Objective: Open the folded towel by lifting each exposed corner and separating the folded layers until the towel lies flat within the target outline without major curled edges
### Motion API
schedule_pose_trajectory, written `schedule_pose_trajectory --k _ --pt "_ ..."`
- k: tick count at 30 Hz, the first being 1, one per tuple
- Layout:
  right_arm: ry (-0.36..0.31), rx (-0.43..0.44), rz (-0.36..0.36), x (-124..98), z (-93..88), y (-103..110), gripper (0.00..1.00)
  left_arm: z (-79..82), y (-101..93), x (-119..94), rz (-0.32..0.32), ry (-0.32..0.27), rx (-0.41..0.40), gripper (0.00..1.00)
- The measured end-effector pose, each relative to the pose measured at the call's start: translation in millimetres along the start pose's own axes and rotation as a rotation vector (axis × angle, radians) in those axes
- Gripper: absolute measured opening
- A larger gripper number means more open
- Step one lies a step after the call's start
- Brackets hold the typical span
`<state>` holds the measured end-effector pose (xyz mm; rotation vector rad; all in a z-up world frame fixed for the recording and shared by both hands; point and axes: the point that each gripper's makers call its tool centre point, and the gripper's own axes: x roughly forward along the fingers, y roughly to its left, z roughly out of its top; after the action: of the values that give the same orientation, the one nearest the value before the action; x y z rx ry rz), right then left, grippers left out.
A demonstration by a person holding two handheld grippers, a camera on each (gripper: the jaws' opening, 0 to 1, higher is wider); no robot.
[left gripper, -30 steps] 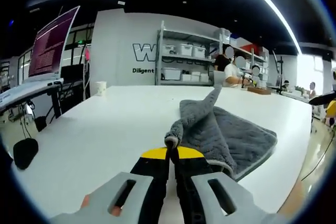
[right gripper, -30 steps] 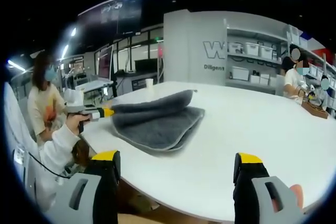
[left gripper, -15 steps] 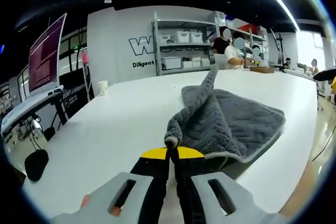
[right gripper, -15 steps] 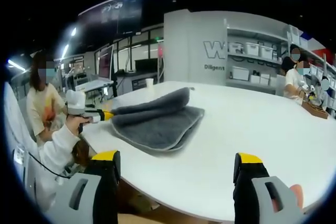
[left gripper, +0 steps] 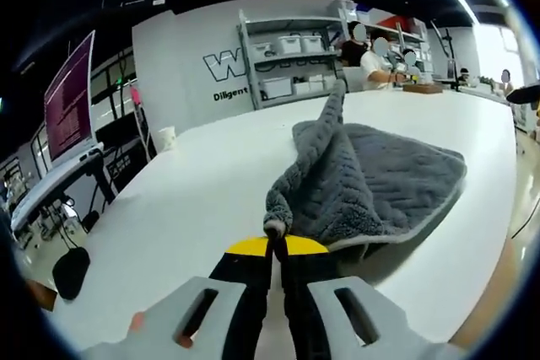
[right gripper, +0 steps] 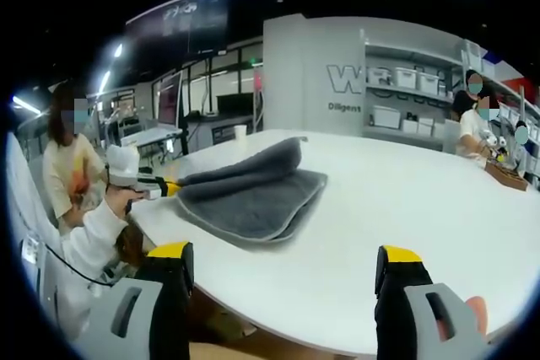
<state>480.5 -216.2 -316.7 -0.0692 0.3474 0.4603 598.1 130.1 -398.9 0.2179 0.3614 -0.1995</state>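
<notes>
Left gripper [left gripper: 276, 246]: we are pinching a towel [left gripper: 380, 179] corner — peeling the top layer.
Right gripper [right gripper: 283, 280]: we are holding it wide, empty — waiting.

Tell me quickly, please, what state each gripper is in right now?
Left gripper: closed on a corner of the gray towel, lifting the top layer.
Right gripper: open, holding nothing, above the white table.

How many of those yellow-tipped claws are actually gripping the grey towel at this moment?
1. The left claw is shut on a corner of the grey towel, lifting the top layer. The right claw hangs open above the white table, apart from the towel.
</notes>
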Motion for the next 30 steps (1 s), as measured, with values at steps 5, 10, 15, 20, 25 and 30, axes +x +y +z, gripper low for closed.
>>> schedule_pose_trajectory --k 5,10,15,20,25,30 --pt "0.000 0.000 0.001 0.0 0.1 0.5 0.88 -2.7 1.8 -0.9 0.024 0.027 0.042 0.04" --pt "0.002 -0.001 0.001 0.2 -0.2 0.9 0.88 -5.0 2.4 -0.5 0.030 0.046 0.063 0.04" --pt "0.004 -0.002 0.000 0.1 -0.6 1.0 0.88 -6.4 3.2 -2.0 0.036 0.066 0.073 0.04" --pt "0.004 -0.001 0.001 0.1 -0.3 0.7 0.88 -7.4 3.2 -2.7 0.038 0.081 0.080 0.04" --pt "0.003 -0.001 0.001 -0.3 0.1 0.7 0.88 -9.1 4.3 -3.6 0.046 0.098 0.078 0.04" --pt "0.004 -0.002 0.001 -0.2 0.6 0.1 0.88 -10.3 5.3 -4.6 0.051 0.111 0.067 0.04"
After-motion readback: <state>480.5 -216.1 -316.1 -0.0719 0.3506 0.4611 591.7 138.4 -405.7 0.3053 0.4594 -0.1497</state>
